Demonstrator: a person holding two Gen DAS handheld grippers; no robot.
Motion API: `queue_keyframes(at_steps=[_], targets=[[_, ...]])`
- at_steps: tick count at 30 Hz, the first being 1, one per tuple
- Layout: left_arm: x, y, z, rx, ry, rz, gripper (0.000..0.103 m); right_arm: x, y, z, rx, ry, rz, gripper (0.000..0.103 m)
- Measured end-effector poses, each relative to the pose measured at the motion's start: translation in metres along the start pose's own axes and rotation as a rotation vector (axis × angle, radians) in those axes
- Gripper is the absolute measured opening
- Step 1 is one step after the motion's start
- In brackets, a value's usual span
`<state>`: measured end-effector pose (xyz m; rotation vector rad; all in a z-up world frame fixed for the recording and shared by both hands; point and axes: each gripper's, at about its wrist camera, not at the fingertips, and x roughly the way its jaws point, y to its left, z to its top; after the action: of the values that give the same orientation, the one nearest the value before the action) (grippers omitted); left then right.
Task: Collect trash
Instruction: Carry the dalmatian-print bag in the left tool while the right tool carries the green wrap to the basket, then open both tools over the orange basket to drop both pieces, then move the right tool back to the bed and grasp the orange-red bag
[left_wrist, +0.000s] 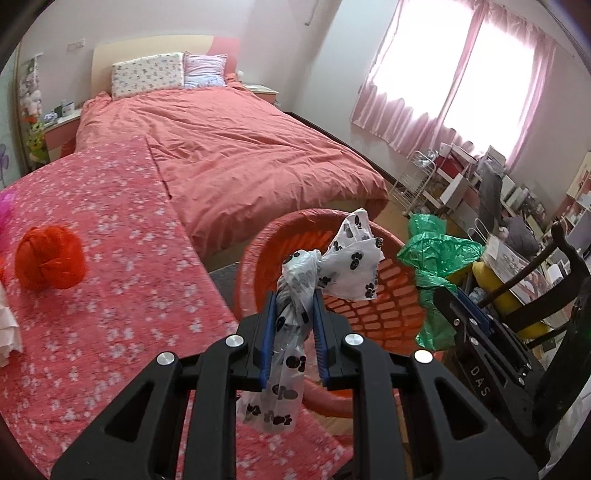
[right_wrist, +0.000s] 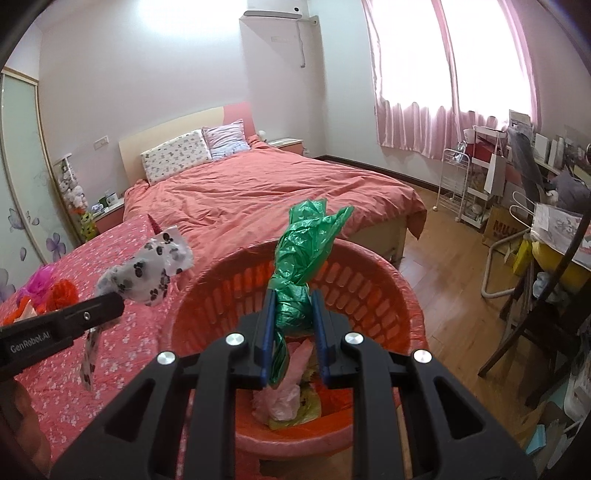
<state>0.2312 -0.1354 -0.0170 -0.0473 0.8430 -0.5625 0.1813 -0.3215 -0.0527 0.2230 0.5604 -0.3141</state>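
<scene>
My left gripper (left_wrist: 294, 301) is shut on a white plastic bag with black paw prints (left_wrist: 351, 254) and holds it above the near rim of an orange-red slatted basket (left_wrist: 373, 299). My right gripper (right_wrist: 293, 301) is shut on a knotted green plastic bag (right_wrist: 299, 258) and holds it over the basket (right_wrist: 354, 291). Pink and yellow plastic bags (right_wrist: 286, 397) lie in the basket's bottom. The green bag (left_wrist: 436, 258) and right gripper (left_wrist: 448, 301) show at the right of the left wrist view; the paw-print bag (right_wrist: 147, 273) and the left gripper (right_wrist: 114, 301) show at the left of the right wrist view.
The pink flowered cover (left_wrist: 110, 266) to the left bears a red-orange bundle (left_wrist: 50, 258) and a magenta one (right_wrist: 38, 282). A bed with a salmon duvet (right_wrist: 273, 184) lies behind. A dark chair (right_wrist: 535, 325), white rack (right_wrist: 456, 184) and cluttered desk (right_wrist: 557, 221) stand right.
</scene>
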Motion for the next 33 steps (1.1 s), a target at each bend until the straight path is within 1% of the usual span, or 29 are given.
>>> queue_keyframes(at_steps=[8,11,15,16,17,19,24,29,33], targets=[[0.019,-0.018,0.002,0.021,0.033,-0.028,0.019,0.014,-0.015,0.000,0.025,0.014,-0.020,0.021],[0.027,-0.022,0.002,0.028,0.048,-0.025,0.020,0.018,-0.021,0.000,0.035,0.023,-0.021,0.024],[0.035,-0.024,-0.001,0.031,0.070,-0.008,0.036,0.021,-0.027,-0.002,0.050,0.035,-0.025,0.025],[0.035,-0.023,-0.002,0.031,0.074,-0.007,0.040,0.022,-0.028,-0.003,0.055,0.039,-0.028,0.028],[0.036,-0.021,-0.003,0.031,0.077,-0.006,0.042,0.022,-0.030,-0.003,0.060,0.041,-0.031,0.030],[0.035,-0.018,-0.005,0.032,0.080,0.008,0.045,0.022,-0.031,-0.004,0.064,0.044,-0.035,0.032],[0.029,-0.008,-0.011,0.025,0.076,0.046,0.047,0.021,-0.026,-0.006,0.042,0.042,-0.037,0.037],[0.009,0.012,-0.014,0.023,0.036,0.106,0.049,0.019,-0.011,-0.006,0.010,0.043,-0.021,0.038],[-0.008,0.032,-0.016,0.015,0.003,0.155,0.049,0.017,0.012,-0.008,-0.033,0.048,0.007,0.039]])
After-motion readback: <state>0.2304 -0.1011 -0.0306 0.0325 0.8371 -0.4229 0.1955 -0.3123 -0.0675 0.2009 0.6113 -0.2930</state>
